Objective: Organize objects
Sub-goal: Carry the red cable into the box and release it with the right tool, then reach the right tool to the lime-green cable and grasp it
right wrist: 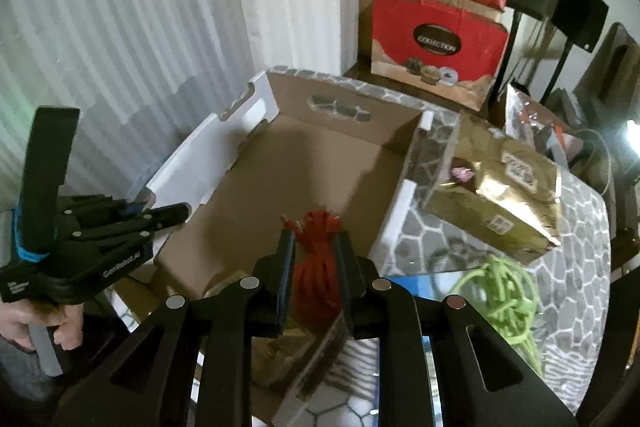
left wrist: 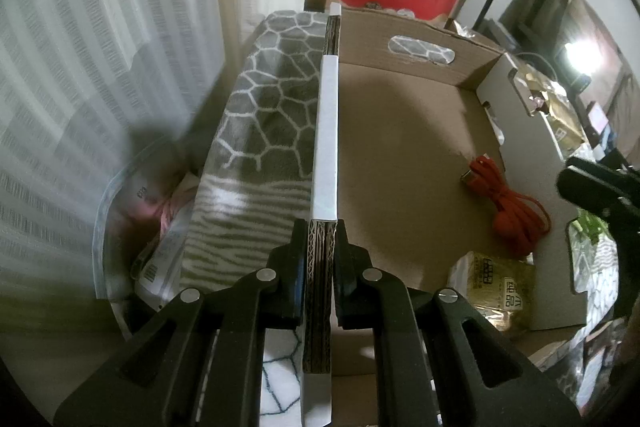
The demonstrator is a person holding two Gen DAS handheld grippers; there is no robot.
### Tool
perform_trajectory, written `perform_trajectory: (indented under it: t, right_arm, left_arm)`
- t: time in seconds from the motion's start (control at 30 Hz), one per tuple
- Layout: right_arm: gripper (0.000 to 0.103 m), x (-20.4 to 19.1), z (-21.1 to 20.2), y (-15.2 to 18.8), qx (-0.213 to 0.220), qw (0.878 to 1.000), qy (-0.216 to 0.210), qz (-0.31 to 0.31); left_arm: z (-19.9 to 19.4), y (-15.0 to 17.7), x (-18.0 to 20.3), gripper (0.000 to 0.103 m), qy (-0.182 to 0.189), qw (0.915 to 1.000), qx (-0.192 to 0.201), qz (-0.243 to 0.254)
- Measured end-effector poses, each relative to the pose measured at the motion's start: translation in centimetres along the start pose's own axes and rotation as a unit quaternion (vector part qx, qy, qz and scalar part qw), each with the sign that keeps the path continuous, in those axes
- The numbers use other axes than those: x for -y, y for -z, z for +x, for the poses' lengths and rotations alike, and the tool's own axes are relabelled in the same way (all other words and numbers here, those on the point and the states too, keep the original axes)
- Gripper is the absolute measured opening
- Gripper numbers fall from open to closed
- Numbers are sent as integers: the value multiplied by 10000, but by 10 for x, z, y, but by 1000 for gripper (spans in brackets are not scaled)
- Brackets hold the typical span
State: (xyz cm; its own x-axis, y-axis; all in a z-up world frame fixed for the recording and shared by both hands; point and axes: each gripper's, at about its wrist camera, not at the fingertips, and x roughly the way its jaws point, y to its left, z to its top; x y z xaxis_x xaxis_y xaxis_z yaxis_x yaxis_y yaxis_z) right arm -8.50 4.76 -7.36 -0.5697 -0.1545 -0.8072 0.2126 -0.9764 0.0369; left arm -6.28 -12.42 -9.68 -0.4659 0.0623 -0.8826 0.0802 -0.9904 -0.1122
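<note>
Our left gripper [left wrist: 322, 259] pinches the cardboard box [left wrist: 400, 147] wall; right gripper [right wrist: 316, 267] loosely straddles the red cord [right wrist: 316, 259] inside; green cord [right wrist: 508, 295] remains outside

The left gripper [left wrist: 320, 247] points steeply downward, its jaws clamped tight on the cardboard box's [left wrist: 400, 147] side wall. The right gripper [right wrist: 316, 247] tilts down over the box, jaws slightly parted.

dim indoor | glaring lamp [left wrist: 582, 57] far right | fisheye-warped dark corners | soft blur
</note>
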Motion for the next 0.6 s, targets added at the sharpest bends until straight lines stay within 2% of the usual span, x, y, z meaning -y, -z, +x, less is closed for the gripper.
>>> perform_trajectory:
  t: [0.4,0.6]
  right_arm:
    - [29,27,-22,11,142,9992,235,303]
    - [37,54,-32,20,175,9974,360,595]
  left_arm:
    - [0,0,-1,10,7,10000,-4,0]
    - [1,0,-1,10,1,10000,-6,6]
